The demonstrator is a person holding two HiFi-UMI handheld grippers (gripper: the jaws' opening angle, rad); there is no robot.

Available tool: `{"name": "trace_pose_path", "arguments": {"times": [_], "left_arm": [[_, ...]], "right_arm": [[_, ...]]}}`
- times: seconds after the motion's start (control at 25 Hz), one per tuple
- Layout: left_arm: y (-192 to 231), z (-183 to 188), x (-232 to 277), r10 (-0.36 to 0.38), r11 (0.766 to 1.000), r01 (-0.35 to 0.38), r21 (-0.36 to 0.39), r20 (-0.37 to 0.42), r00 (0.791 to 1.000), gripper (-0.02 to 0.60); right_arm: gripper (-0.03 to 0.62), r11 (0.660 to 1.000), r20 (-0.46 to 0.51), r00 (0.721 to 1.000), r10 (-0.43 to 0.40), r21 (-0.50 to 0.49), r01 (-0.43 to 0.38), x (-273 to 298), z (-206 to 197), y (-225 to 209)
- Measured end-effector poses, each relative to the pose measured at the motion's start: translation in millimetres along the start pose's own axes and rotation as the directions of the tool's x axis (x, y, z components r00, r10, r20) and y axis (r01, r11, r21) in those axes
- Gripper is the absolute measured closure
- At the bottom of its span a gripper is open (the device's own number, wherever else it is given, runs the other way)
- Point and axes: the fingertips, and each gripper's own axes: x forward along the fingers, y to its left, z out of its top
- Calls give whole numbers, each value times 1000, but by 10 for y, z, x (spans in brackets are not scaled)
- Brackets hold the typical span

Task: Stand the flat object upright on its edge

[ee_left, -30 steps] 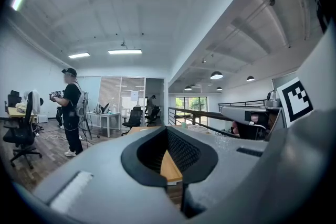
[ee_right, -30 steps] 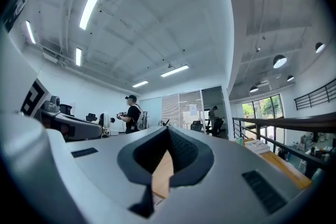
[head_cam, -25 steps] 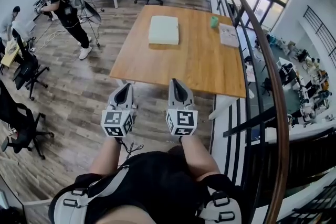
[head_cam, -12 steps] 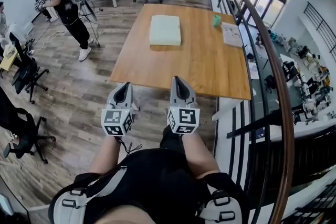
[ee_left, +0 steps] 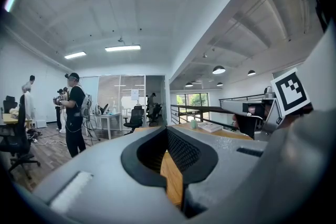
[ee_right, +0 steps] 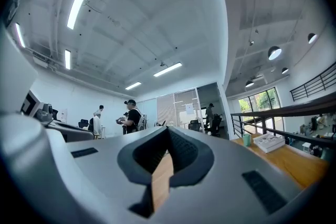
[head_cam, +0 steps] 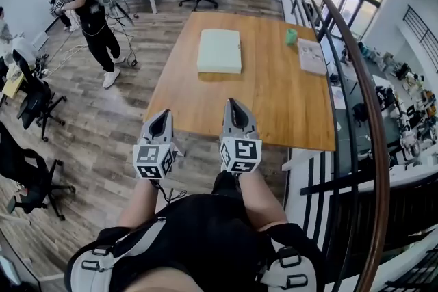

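The flat object (head_cam: pixel 219 51) is a pale, square pad that lies flat on the far half of the wooden table (head_cam: pixel 274 106). My left gripper (head_cam: pixel 161 117) and right gripper (head_cam: pixel 235 107) are held side by side in front of my body, level and pointing at the table. The right one's tips reach just over the near edge; the left one is over the floor beside the table's near left corner. Both are shut with nothing between the jaws, as the left gripper view (ee_left: pixel 167 131) and the right gripper view (ee_right: pixel 168 131) also show. The pad is far ahead of both.
A green cup (head_cam: pixel 291 36) and a booklet (head_cam: pixel 313 56) sit at the table's far right. A dark railing (head_cam: pixel 356 99) runs along the right side. A person (head_cam: pixel 92 10) stands at the far left, with office chairs (head_cam: pixel 34 102) on the wooden floor.
I have walked closer to the table, so its near edge now lies under the right gripper's tips. Both grippers moved forward together and stayed shut.
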Motion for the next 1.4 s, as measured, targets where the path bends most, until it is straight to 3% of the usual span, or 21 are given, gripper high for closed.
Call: {"name": "trace_pose_path", "arguments": {"times": [0.76,1.24,1.4], "left_arm": [[514,62,2173,-10,1000,9,-6,-60,998,578],[844,29,3269,-81,991,72,-114,-77,994,578],[1004,15,3492,-148,987,143,-74,-71,986,578]], "right_arm": [[591,1000,-75,997,-4,25,6,1933,-364,-1029],[591,996,-170,983,-72,35,79,2752,-715,-1626],[591,993,-170,978,-117,-5,118,2995,-738,-1602]]}}
